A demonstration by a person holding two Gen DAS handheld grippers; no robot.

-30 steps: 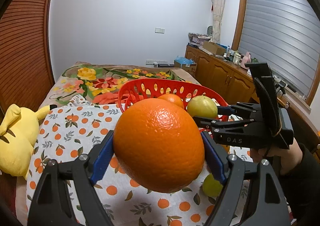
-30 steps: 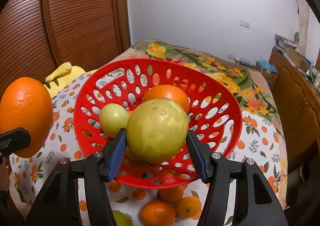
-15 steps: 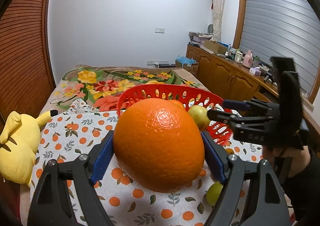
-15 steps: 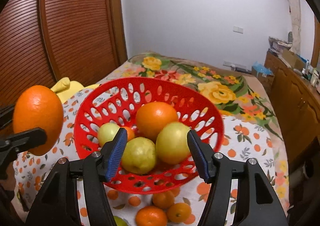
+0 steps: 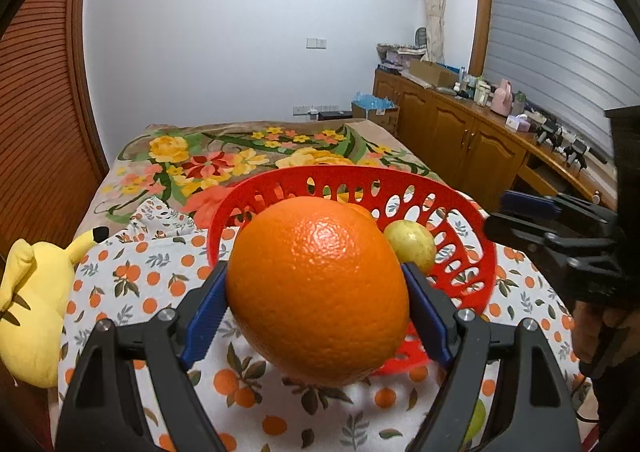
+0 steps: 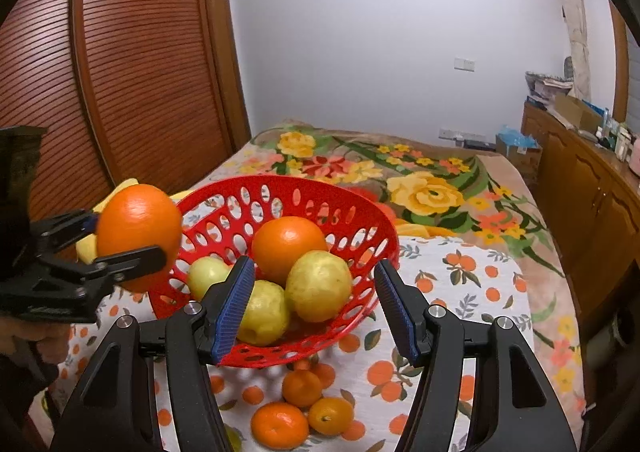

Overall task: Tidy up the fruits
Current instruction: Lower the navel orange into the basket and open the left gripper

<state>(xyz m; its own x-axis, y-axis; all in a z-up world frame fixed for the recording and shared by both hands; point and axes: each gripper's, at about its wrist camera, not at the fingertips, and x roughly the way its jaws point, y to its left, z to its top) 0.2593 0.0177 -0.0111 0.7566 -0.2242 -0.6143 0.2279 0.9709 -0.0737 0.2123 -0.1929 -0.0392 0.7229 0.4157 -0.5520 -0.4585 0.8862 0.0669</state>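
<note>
A large orange is clamped between the blue pads of my left gripper, just before the near left rim of the red perforated basket. The right wrist view shows that orange at the basket's left edge. My right gripper stands open with nothing between its fingers, drawn back over the basket's near side. Inside the basket lie another orange and three yellow-green fruits. Three mandarins rest on the orange-print cloth in front of it.
A yellow plush toy lies at the cloth's left edge. Slatted wooden doors rise on the left and a cluttered wooden sideboard runs along the right. A green fruit lies on the cloth near my left gripper's right finger.
My right gripper let go of a yellow-green fruit into the basket, then drew back and up. The left gripper carried the orange sideways toward the basket's rim.
</note>
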